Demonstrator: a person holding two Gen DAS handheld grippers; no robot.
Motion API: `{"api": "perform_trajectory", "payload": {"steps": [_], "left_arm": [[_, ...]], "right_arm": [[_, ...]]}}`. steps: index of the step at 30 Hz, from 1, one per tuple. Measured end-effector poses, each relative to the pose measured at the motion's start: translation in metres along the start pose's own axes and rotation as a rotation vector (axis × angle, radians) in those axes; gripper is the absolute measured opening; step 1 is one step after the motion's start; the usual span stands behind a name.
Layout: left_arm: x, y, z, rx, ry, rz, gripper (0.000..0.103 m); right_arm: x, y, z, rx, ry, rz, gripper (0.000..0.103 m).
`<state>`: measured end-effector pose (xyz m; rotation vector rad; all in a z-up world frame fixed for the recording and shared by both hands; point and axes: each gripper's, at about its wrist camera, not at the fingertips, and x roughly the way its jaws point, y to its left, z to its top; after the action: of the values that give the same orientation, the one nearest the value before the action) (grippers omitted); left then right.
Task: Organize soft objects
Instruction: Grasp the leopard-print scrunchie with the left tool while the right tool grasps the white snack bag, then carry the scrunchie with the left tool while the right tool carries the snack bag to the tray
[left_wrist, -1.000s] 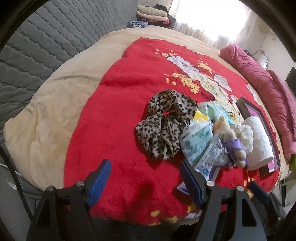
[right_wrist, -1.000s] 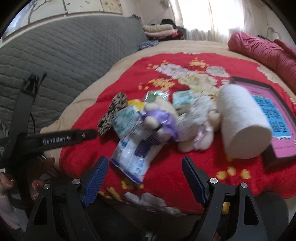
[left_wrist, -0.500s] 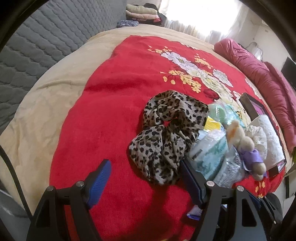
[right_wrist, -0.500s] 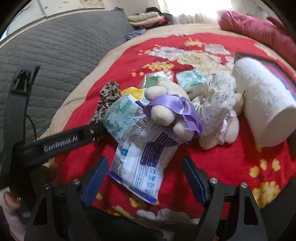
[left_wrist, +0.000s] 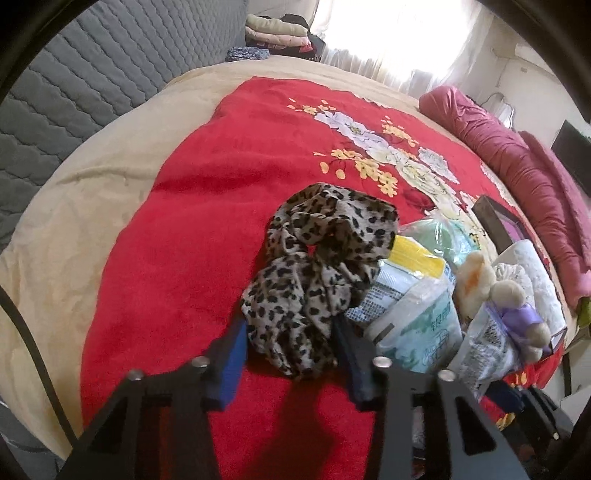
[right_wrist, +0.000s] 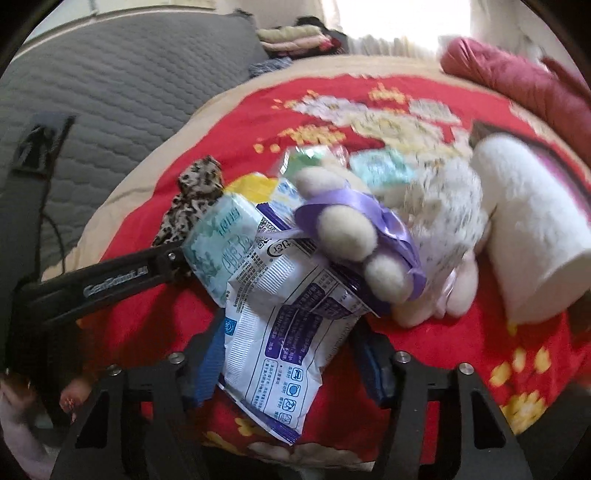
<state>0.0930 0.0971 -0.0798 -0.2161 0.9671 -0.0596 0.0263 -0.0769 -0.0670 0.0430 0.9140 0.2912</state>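
A crumpled leopard-print cloth (left_wrist: 321, 266) lies on the red floral blanket (left_wrist: 177, 229). Its near end sits between the blue pads of my left gripper (left_wrist: 290, 356), whose jaws are closing and touch it on both sides. A white-and-purple plastic packet (right_wrist: 280, 332) lies between the fingers of my right gripper (right_wrist: 291, 363). Those jaws are closing too: the left pad is at the packet's edge and a gap shows on the right. A plush toy with a purple ribbon (right_wrist: 354, 240) rests on the packet's far end.
The pile also holds a teal tissue pack (right_wrist: 218, 243), a yellow pack (left_wrist: 417, 258) and a white paper roll (right_wrist: 528, 229). A dark-framed pink board (left_wrist: 495, 218) and a rolled crimson quilt (left_wrist: 524, 184) lie to the right. A grey quilted cushion (left_wrist: 74, 92) stands on the left.
Both grippers came forward and down to the pile, and both pairs of jaws narrowed. The leopard cloth now sits between the left pads and the packet between the right ones.
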Motion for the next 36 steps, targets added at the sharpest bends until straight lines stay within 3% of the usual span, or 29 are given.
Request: {"api": "perform_trajectory", "payload": {"steps": [3, 6, 12, 23, 36], "left_arm": [[0.0, 0.002, 0.0, -0.012, -0.004, -0.028, 0.021], [-0.004, 0.005, 0.0, -0.034, -0.02, -0.053, 0.016], [-0.021, 0.008, 0.003, -0.067, -0.08, -0.054, 0.015], [-0.057, -0.004, -0.003, -0.056, -0.117, -0.041, 0.015], [-0.094, -0.057, -0.011, 0.027, -0.157, -0.039, 0.015]], "right_arm": [[-0.012, 0.0, 0.004, -0.042, -0.031, -0.001, 0.059], [-0.026, 0.002, 0.006, -0.082, -0.061, 0.007, 0.058], [-0.048, 0.006, 0.009, -0.153, -0.115, 0.025, 0.058], [-0.075, -0.002, 0.017, -0.138, -0.181, 0.058, 0.058], [-0.115, -0.068, 0.028, 0.002, -0.277, -0.009, 0.058]]}}
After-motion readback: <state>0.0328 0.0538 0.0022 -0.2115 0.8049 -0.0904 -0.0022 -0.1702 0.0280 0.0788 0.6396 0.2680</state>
